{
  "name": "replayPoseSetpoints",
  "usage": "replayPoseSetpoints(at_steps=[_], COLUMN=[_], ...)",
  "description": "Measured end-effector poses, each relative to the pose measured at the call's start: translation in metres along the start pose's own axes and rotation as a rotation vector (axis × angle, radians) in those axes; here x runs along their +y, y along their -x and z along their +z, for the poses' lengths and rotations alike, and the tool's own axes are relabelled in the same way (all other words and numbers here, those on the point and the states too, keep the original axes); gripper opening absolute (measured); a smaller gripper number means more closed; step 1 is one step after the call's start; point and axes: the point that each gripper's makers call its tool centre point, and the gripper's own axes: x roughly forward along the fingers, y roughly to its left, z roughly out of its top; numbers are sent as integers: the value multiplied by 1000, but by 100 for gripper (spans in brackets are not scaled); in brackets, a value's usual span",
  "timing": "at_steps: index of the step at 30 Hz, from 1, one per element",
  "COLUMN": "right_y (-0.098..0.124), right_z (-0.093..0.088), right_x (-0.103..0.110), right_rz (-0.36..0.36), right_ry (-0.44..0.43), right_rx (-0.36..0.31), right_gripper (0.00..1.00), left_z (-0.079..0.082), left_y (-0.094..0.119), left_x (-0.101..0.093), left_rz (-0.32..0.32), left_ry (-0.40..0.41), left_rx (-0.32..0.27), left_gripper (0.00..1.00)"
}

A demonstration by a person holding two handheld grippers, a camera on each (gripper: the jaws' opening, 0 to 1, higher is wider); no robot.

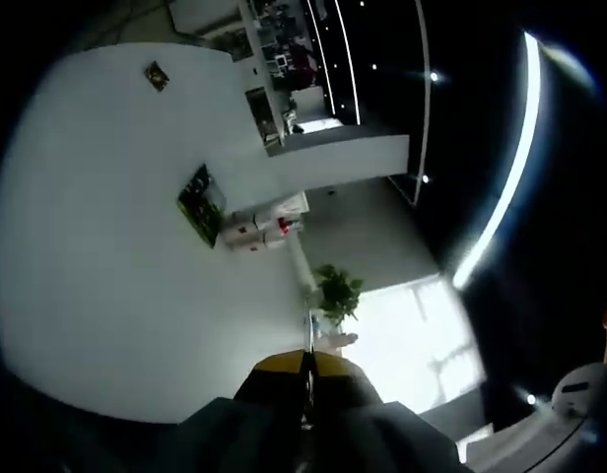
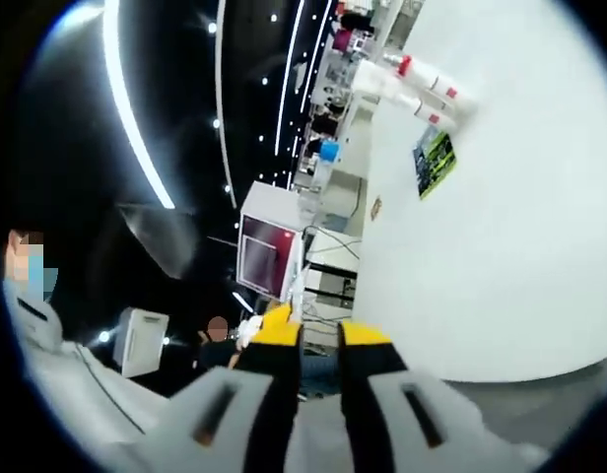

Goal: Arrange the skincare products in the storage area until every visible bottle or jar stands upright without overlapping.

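We cannot pick out any skincare bottle or jar with certainty. The nearest candidates are small white-and-red items [image 1: 267, 226] just left of the frame's middle in the left gripper view, beside a green-and-black poster [image 1: 201, 204] on the white wall [image 1: 106, 246]. The same sort of white items with red tops [image 2: 422, 81] sit at the upper right of the right gripper view, above that poster [image 2: 434, 160] — too small for us to say whether they are the task's products, or whether they stand or lie.

The left gripper [image 1: 308, 372] rises at the lower centre of its view, yellow-tipped jaws pressed together with nothing between them. The right gripper [image 2: 321, 337] sits at the lower centre of its view, jaws narrowly apart and empty.

Further out in the left gripper view we see a potted plant [image 1: 335, 293] just above the jaw tips and a bright window [image 1: 422, 345] at the lower right. The right gripper view shows a white cabinet with a red panel [image 2: 267, 246] at centre and a person's pale sleeve [image 2: 57, 374] at the lower left.

Our worry: both cameras point away from any storage surface — reaching from this pose would be blind, and jaws could knock over products or push them out of sight.
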Motion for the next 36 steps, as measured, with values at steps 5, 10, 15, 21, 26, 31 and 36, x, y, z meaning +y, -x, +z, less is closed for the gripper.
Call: replayPoseSetpoints(at_steps=[5,10,15,21,26,31,36], right_y=[5,0,-7,-9,-10,-11,-13], right_z=[9,-2,-9,-14,-13,-6,-1], right_x=[0,-4,-3,-7,-12,-21,-28], right_rz=[0,-6,1,-12,-25,-50,-71], right_ry=[-8,23,50,83,90,76,64], right_rx=[-48,7,49,77,78,54,49], right_gripper=[15,16,16,16,16,16,18], left_z=[5,17,31,56,83,103,115], left_y=[-8,-14,-17,-23,-32,-41,-49], left_x=[-4,-5,1,13,27,40,52], left_rz=[-9,-10,-4,13,35,55,78], left_ry=[-6,-17,-13,-16,-27,-34,-32], left_rx=[5,-6,-24,-36,-54,-56,-54], left_gripper=[1,1,1,1,1,1,1])
